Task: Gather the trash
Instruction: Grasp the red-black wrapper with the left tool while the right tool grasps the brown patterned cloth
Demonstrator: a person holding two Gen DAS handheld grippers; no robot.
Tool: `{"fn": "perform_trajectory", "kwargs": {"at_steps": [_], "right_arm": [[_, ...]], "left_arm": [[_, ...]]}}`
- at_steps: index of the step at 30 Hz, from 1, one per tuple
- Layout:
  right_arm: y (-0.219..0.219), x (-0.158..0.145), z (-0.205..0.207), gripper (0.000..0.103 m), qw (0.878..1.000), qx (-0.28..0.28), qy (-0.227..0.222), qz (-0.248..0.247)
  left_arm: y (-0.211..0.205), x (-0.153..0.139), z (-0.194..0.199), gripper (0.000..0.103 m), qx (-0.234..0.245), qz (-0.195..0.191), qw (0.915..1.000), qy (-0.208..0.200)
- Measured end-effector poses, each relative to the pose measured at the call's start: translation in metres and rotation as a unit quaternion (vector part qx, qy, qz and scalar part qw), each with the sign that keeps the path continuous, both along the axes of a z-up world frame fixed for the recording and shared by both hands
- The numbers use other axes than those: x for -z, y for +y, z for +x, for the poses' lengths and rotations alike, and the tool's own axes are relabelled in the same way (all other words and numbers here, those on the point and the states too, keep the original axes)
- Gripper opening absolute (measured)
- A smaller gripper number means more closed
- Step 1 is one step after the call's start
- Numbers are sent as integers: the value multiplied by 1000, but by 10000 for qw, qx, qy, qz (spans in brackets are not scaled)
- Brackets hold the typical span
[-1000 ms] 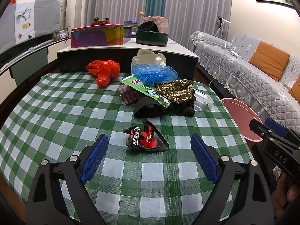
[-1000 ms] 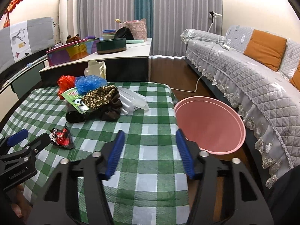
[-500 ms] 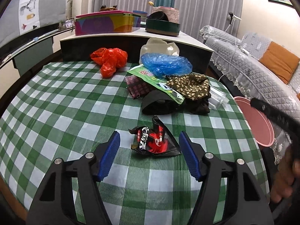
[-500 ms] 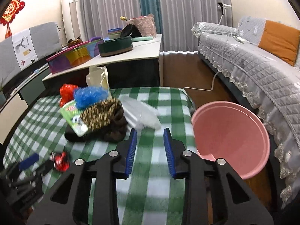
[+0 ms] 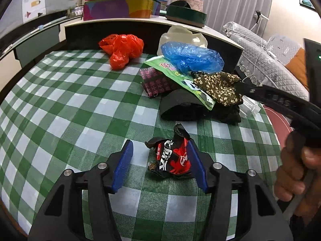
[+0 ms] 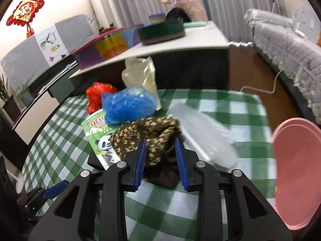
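Note:
A crumpled red and black wrapper (image 5: 172, 156) lies on the green checked tablecloth (image 5: 70, 110). My left gripper (image 5: 160, 146) straddles it with jaws closing. The right pad (image 5: 197, 164) is at the wrapper's edge, the left pad (image 5: 122, 162) stands apart from it. My right gripper (image 6: 160, 142) points at a brown floral cloth (image 6: 148, 130) on the pile. Its jaws are opening, and the cloth shows between the fingertips without being pinched. A pink basin (image 6: 297, 170) sits off the table's right edge.
The pile also holds a blue plastic bag (image 5: 190, 56), a green panda packet (image 5: 180, 74), a black item (image 5: 180, 104) and a clear plastic bag (image 6: 204, 136). A red plastic bag (image 5: 122, 48) lies behind. A dark counter (image 5: 140, 28) borders the far side.
My left gripper came forward and down over the wrapper while its jaws narrowed. My right gripper swung left from the basin toward the pile, with its jaws much narrower than a second ago.

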State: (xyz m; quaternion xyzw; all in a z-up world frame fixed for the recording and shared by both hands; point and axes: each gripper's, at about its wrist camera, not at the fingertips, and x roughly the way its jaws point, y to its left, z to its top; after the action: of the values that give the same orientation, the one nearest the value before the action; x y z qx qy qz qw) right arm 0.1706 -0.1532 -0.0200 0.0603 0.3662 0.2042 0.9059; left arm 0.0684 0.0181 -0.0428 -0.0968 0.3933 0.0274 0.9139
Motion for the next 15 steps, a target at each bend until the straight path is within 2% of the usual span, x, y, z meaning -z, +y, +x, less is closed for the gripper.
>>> {"fn": "perform_trajectory", "kwargs": {"at_steps": [2, 5, 7, 10, 15], "right_arm": [[7, 9, 6, 43, 9999, -28, 134, -74], [12, 18, 11, 42, 9994, 2, 265, -211], [13, 19, 10, 34, 9993, 9, 281, -239], [10, 17, 7, 7, 9992, -8, 263, -292], [-2, 2, -5, 3, 9996, 15, 130, -234]], "left_arm": [[-3, 0, 2, 52, 45, 25, 10000, 29], [-6, 7, 6, 39, 134, 3, 9995, 293], [-4, 7, 7, 37, 121, -35, 9995, 281], [-3, 7, 7, 37, 121, -81, 9995, 284], [-5, 1, 4, 36, 171, 13, 9997, 178]]}}
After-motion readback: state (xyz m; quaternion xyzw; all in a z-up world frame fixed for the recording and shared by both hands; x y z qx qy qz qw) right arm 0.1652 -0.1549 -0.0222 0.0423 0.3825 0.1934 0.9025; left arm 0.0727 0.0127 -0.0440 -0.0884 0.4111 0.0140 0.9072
